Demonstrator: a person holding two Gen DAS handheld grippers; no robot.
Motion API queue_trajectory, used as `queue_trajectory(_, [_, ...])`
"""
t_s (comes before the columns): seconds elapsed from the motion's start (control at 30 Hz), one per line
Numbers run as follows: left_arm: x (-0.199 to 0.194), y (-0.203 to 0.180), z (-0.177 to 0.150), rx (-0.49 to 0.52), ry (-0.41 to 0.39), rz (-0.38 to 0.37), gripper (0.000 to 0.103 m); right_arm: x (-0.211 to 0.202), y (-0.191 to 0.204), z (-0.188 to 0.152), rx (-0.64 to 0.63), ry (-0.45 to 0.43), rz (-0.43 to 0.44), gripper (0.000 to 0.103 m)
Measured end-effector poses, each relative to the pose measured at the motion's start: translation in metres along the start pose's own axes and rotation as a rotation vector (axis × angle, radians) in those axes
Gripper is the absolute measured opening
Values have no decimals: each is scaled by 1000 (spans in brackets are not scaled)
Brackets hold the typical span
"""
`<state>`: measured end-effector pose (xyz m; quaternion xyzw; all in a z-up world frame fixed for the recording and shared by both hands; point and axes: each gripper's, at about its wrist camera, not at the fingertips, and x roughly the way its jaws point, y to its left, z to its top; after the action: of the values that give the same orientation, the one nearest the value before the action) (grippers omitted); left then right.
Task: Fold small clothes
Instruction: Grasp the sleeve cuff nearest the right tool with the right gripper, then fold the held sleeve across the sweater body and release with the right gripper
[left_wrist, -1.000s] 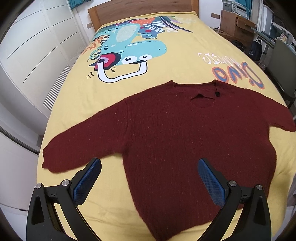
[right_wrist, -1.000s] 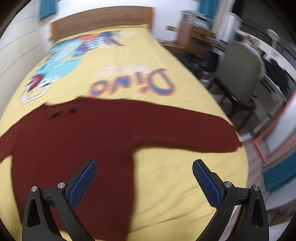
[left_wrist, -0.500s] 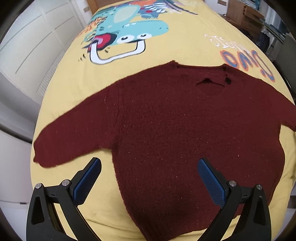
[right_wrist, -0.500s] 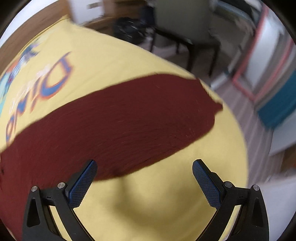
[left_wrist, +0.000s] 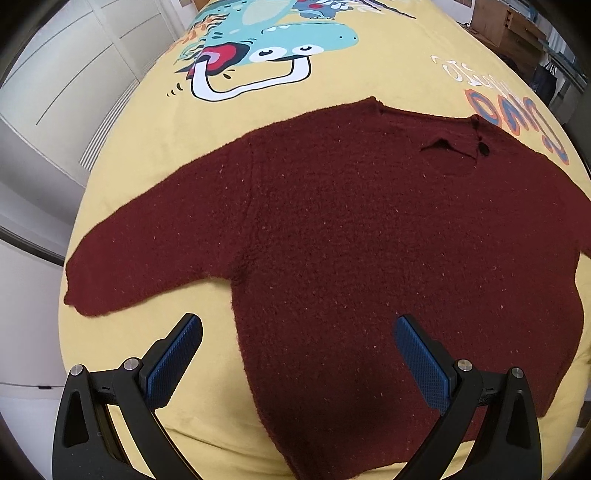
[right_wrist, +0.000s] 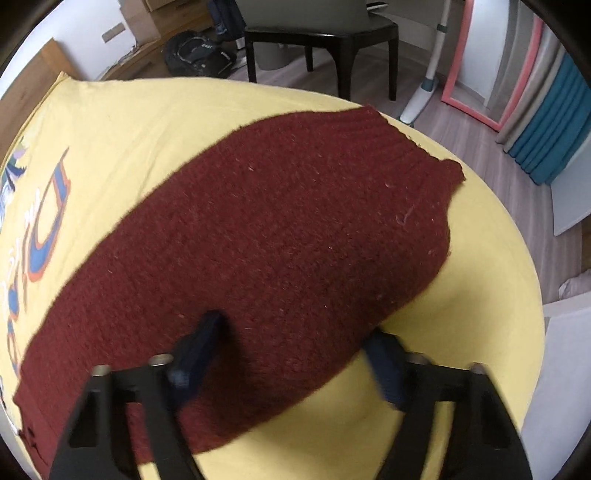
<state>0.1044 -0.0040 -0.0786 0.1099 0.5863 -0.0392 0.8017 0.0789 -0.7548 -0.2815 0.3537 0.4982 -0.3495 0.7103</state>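
A dark red knitted sweater (left_wrist: 354, 236) lies flat on a yellow bedspread (left_wrist: 332, 85), sleeves spread out to both sides, neckline away from me. My left gripper (left_wrist: 297, 332) is open and empty, low over the sweater's lower left body near the armpit. In the right wrist view the sweater's right sleeve (right_wrist: 280, 236) fills the frame, cuff toward the bed's edge. My right gripper (right_wrist: 295, 332) is down at the sleeve's near edge, jaws narrower than before with the knit between them; the fingers (right_wrist: 201, 339) are blurred, so the grip is unclear.
The bedspread has a dinosaur cartoon (left_wrist: 266, 48) and lettering (left_wrist: 517, 118). White wardrobe doors (left_wrist: 55, 92) stand left of the bed. A dark chair (right_wrist: 317, 40), a black bag (right_wrist: 199, 55), a pink-framed mirror (right_wrist: 476, 74) and teal curtains (right_wrist: 554, 122) stand beyond the bed's right edge.
My right gripper swung right and dropped onto the sleeve, and its jaws have started to close. My left gripper moved forward and lower over the sweater's body, still open.
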Motion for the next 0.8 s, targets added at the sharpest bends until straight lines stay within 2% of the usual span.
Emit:
queue_trajectory(0.03, [0, 1, -1, -1, -1, -1, 102, -2, 6, 2, -16, 7, 14, 35])
queue_trajectory(0.07, [-1, 1, -1, -2, -2, -1, 102, -5, 11, 2, -31, 6, 18, 13])
queue_trajectory(0.2, [-6, 7, -5, -7, -23, 2, 102, -41, 45, 0, -160, -82, 3, 13])
queue_trajectory(0.33, [-5, 15, -7, -6, -28, 9, 102, -106, 88, -13, -341, -229, 52, 13])
queue_trajectory(0.47, [-4, 21, -7, -17, -37, -13, 102, -163, 128, -35, -476, -305, 131, 12])
queue_trajectory(0.57, [-3, 27, -4, -25, -48, -24, 102, -199, 166, -54, -546, -338, 227, 12])
queue_trajectory(0.67, [-2, 31, 2, -24, -73, -8, 102, -234, 205, -86, -627, -359, 298, 13])
queue_trajectory(0.8, [3, 38, 10, -46, -88, -24, 102, -243, 263, -121, -699, -310, 406, 13])
